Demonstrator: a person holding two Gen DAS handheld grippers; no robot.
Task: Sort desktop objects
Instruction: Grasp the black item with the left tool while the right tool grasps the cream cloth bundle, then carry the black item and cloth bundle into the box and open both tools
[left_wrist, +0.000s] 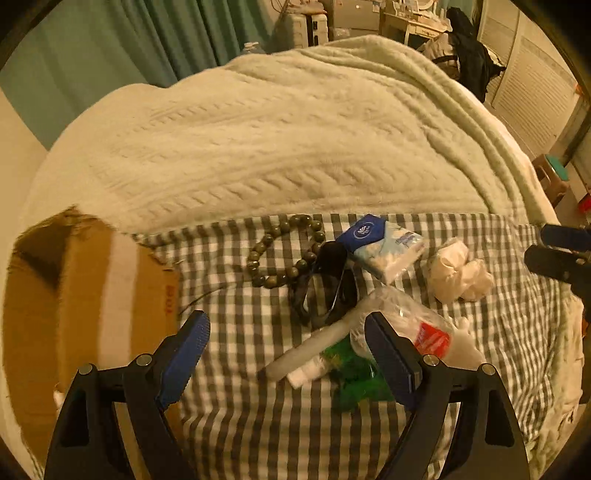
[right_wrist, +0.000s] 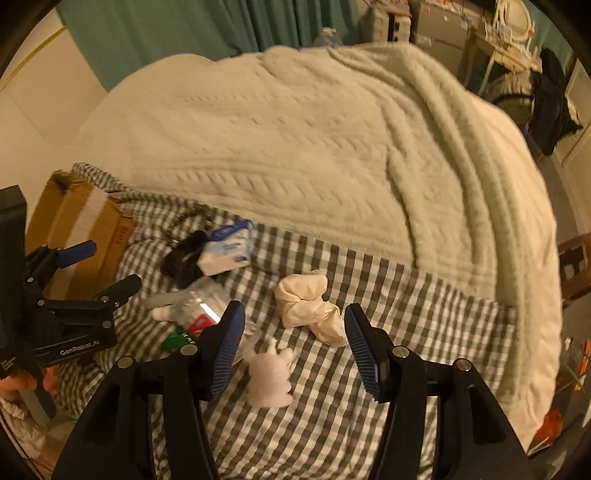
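Several objects lie on a grey checked sheet (left_wrist: 258, 424). A bead bracelet (left_wrist: 284, 251), dark sunglasses (left_wrist: 328, 280), a blue-and-white tissue pack (left_wrist: 384, 245), crumpled cream tissue (left_wrist: 458, 271), a clear plastic bottle with a red label (left_wrist: 406, 328) and a green wrapper (left_wrist: 354, 376) show in the left wrist view. My left gripper (left_wrist: 288, 325) is open and empty above the sheet, beside the bottle. My right gripper (right_wrist: 293, 328) is open and empty, above a small white figure (right_wrist: 269, 376) and just short of the crumpled tissue (right_wrist: 306, 306). The left gripper also shows in the right wrist view (right_wrist: 107, 269).
An open cardboard box (left_wrist: 74, 314) stands at the left edge of the bed, also in the right wrist view (right_wrist: 81, 229). A cream knitted blanket (left_wrist: 277, 140) covers the bed beyond the objects. Furniture and clothes stand at the back right.
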